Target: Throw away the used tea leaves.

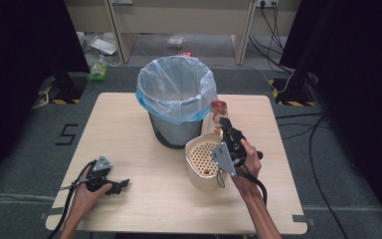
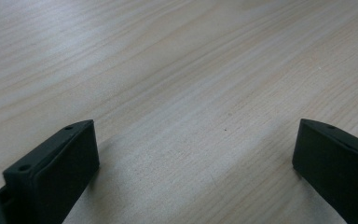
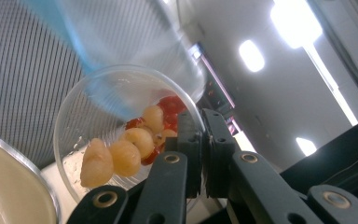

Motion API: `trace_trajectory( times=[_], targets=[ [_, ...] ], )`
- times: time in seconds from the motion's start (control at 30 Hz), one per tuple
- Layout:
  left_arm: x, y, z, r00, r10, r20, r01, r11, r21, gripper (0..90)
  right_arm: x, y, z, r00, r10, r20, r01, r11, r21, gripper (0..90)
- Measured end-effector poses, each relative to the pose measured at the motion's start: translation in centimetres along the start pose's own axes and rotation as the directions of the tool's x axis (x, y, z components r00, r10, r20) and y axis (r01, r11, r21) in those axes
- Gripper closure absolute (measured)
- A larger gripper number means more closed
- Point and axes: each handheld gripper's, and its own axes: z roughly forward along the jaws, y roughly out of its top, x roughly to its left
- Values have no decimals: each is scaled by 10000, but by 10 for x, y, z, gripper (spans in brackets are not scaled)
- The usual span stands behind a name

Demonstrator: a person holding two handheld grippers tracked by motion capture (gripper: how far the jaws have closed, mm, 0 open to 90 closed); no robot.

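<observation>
The wooden surface (image 1: 144, 189) carries a grey bin (image 1: 176, 94) lined with a pale blue bag, standing at its far middle. Just in front of the bin sits a cream strainer pot (image 1: 203, 159) with a perforated insert. The right claw (image 1: 222, 125) is clenched on the rim of a clear plastic cup (image 3: 121, 135), tilted above the pot beside the bin, with yellow and red fruit pieces (image 3: 126, 154) gathered inside it. The left claw (image 1: 122, 185) rests released on the surface's near left, nothing between its jaws.
</observation>
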Motion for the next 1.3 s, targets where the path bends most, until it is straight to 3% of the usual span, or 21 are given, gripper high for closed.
trace_trajectory(
  times=[0.1, 0.17, 0.2, 0.23, 0.3, 0.33, 0.43, 0.53, 0.63, 0.67, 0.73, 0.77, 0.87, 0.97, 1.0, 1.2, 1.3],
  targets=[
    [0, 0, 0, 10000, -1, 5, 1, 10000, -8, 0, 5, -1, -3, 9986, -368, 378, 375, 9991, -178, 877],
    [0, 0, 0, 10000, -2, -1, 2, 10000, -1, 0, 6, -3, -1, 9990, -306, 330, 305, 9995, 28, 877],
    [0, 0, 0, 10000, 0, 6, 0, 10000, -5, 0, 6, -2, -3, 9989, -309, 341, 311, 9995, -59, 877],
    [0, 0, 0, 10000, -1, 7, 1, 10000, -5, 0, 8, 0, -5, 9971, -628, 431, 636, 9978, -177, 877],
    [0, 0, 0, 10000, 1, 7, -1, 10000, -3, 0, 9, -1, -4, 9970, -662, 393, 666, 9977, -91, 877],
    [0, 0, 0, 10000, 1, 7, -1, 10000, -3, 0, 9, -3, -2, 9985, -451, 299, 449, 9990, 61, 877],
    [0, 0, 0, 10000, 0, 7, 0, 10000, -3, 0, 11, -2, -5, 9962, -714, 497, 720, 9973, -103, 877],
    [0, 0, 0, 10000, -2, 8, 2, 10000, -6, 0, 12, 0, -7, 9892, -1217, 816, 1239, 9920, -223, 877],
    [0, 0, 0, 10000, 1, 7, -1, 10000, -4, 0, 15, -2, -7, 9876, -1327, 834, 1342, 9909, -133, 877],
    [0, 0, 0, 10000, -1, 8, 1, 10000, -4, 0, 17, -2, -7, 9818, -1647, 947, 1675, 9856, -226, 877],
    [0, 0, 0, 10000, 0, 4, 0, 10000, -6, 0, 17, -2, -5, 9811, -1675, 966, 1698, 9854, -153, 878],
    [0, 0, 0, 10000, 2, -3, -2, 10000, -3, 0, 18, -1, -5, 9754, -1888, 1141, 1927, 9810, -243, 877],
    [0, 0, 0, 10000, 0, -1, 0, 10000, -4, 0, 22, -2, 0, 9731, -2115, 917, 2133, 9769, -104, 877],
    [0, 0, 0, 10000, 1, -3, -1, 10000, -3, 0, 21, -2, -1, 9747, -1960, 1077, 1986, 9800, -136, 877],
    [0, 0, 0, 10000, -2, 7, 2, 10000, -5, 0, 19, 3, -3, 9689, -2183, 1164, 2223, 9747, -222, 878],
    [0, 0, 0, 10000, -2, 8, 2, 10000, -5, 0, 20, 0, -4, 9694, -2169, 1148, 2188, 9758, -42, 878],
    [0, 0, 0, 10000, 1, 5, -1, 10000, -5, 0, 20, 5, -7, 9616, -2395, 1343, 2438, 9697, -165, 878]
  ],
)
